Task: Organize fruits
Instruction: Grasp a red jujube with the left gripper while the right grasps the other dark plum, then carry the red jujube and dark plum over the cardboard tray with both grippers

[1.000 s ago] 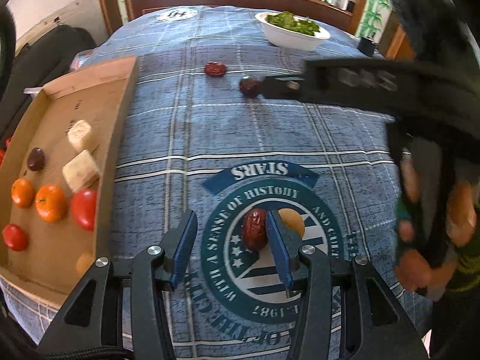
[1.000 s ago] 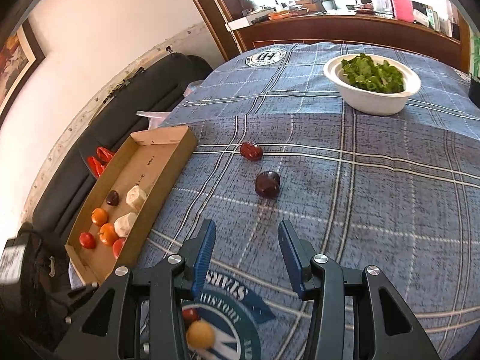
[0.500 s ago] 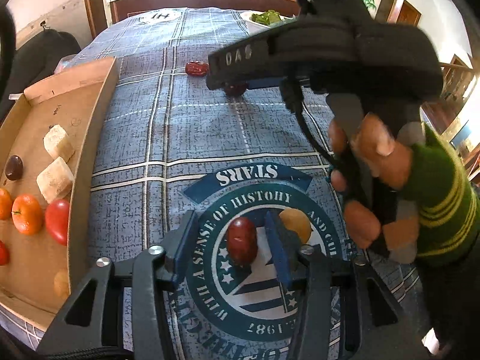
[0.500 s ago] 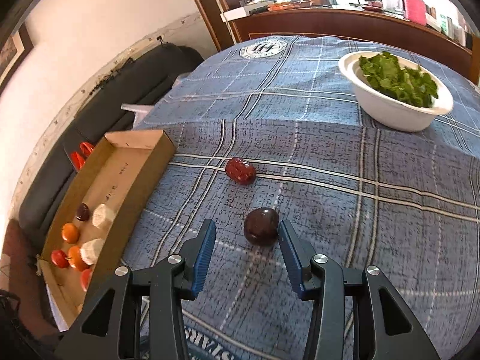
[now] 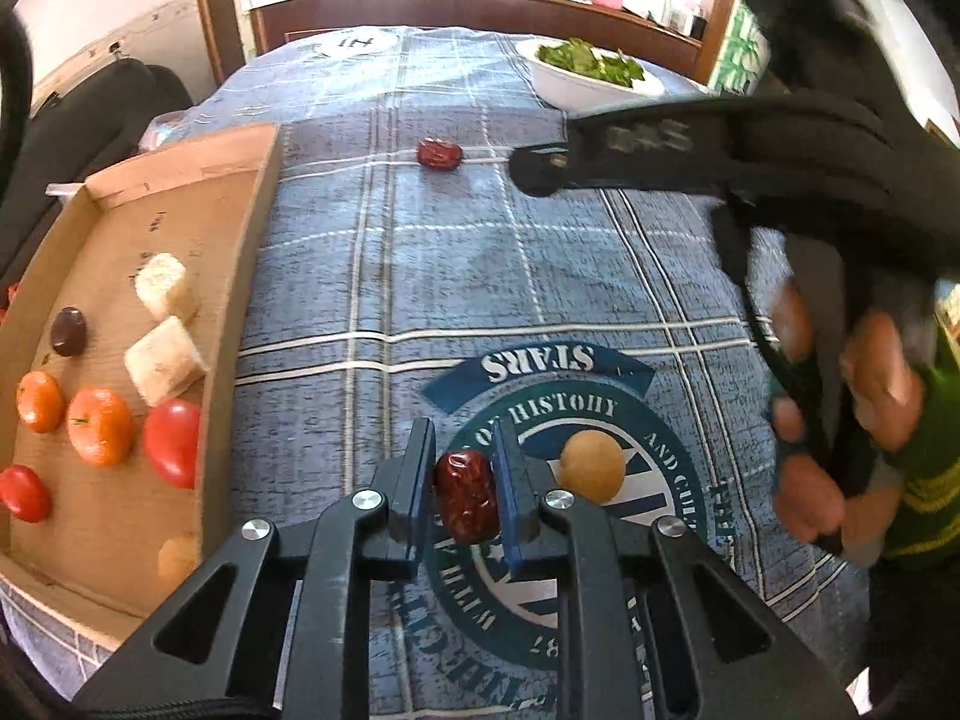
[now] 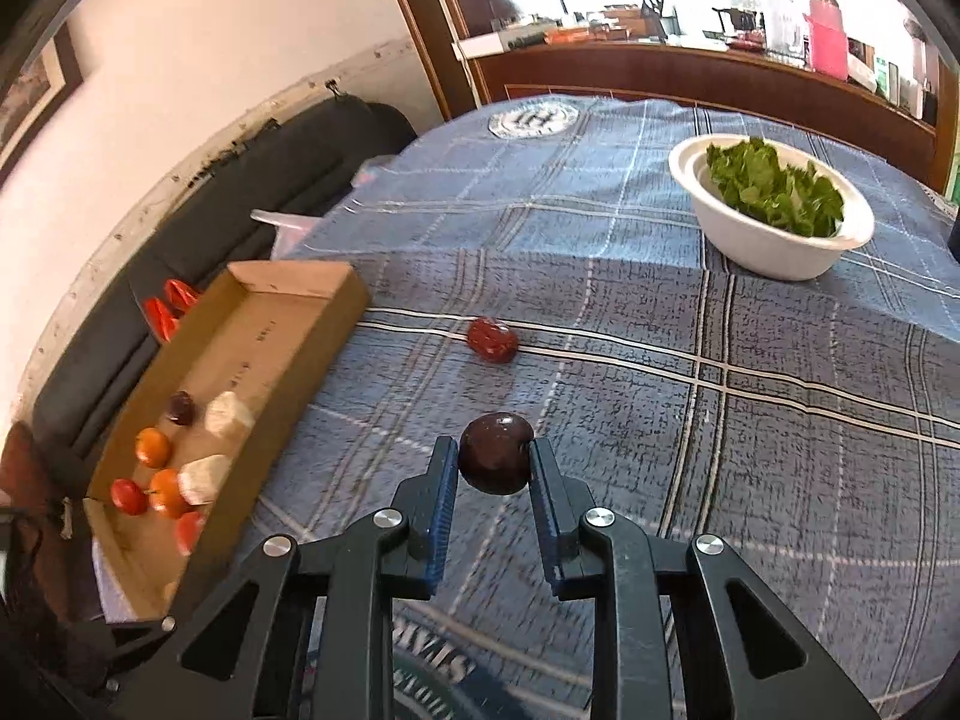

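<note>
Both tongs have been closed within the last second: left tongs (image 5: pixel 463 501) are clenched on the red date (image 5: pixel 467 504), right tongs (image 6: pixel 494 471) on the dark plum (image 6: pixel 495 452), so both fruits, low over the table (image 6: pixel 750 456), are judged ready for the cardboard tray (image 5: pixel 240 276).

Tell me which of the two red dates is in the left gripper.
The near date, on the printed emblem beside the yellow fruit, sits clamped in the left gripper. The other date lies free on the cloth, far up towards the bowl.
</note>
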A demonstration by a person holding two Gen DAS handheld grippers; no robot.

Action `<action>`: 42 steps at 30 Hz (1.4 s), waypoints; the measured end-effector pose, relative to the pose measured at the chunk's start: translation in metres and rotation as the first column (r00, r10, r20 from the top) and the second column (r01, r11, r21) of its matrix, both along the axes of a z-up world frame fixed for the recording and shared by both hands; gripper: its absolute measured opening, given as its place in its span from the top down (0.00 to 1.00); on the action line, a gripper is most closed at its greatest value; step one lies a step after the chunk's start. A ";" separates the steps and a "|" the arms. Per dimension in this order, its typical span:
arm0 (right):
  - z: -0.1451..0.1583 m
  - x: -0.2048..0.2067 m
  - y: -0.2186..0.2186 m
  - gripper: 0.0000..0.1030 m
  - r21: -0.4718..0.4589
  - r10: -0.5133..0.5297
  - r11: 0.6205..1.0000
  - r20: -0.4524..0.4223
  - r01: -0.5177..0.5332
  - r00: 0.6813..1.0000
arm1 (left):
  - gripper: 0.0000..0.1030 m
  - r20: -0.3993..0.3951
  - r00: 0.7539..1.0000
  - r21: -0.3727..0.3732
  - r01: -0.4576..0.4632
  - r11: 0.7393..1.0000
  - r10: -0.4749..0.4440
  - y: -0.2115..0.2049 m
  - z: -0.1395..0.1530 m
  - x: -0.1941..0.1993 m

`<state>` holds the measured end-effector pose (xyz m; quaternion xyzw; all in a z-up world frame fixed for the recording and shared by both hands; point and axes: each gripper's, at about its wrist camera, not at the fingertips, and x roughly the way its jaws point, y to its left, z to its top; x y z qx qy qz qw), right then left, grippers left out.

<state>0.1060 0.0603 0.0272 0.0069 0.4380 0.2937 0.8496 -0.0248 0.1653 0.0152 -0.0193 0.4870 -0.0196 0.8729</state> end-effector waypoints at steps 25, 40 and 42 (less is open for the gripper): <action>0.054 -0.056 0.006 0.76 0.104 0.073 0.991 0.052 -0.079 0.996 | 0.84 0.102 0.978 0.029 -0.186 0.982 0.183 0.052 0.053 -0.010; 0.060 -0.061 0.020 0.77 0.102 0.105 0.989 0.061 -0.111 0.993 | 0.84 0.116 0.971 0.018 -0.214 0.977 0.210 0.067 0.060 -0.015; 0.060 -0.061 0.021 0.77 0.100 0.107 0.989 0.061 -0.113 0.992 | 0.84 0.117 0.970 0.015 -0.216 0.976 0.213 0.069 0.060 -0.015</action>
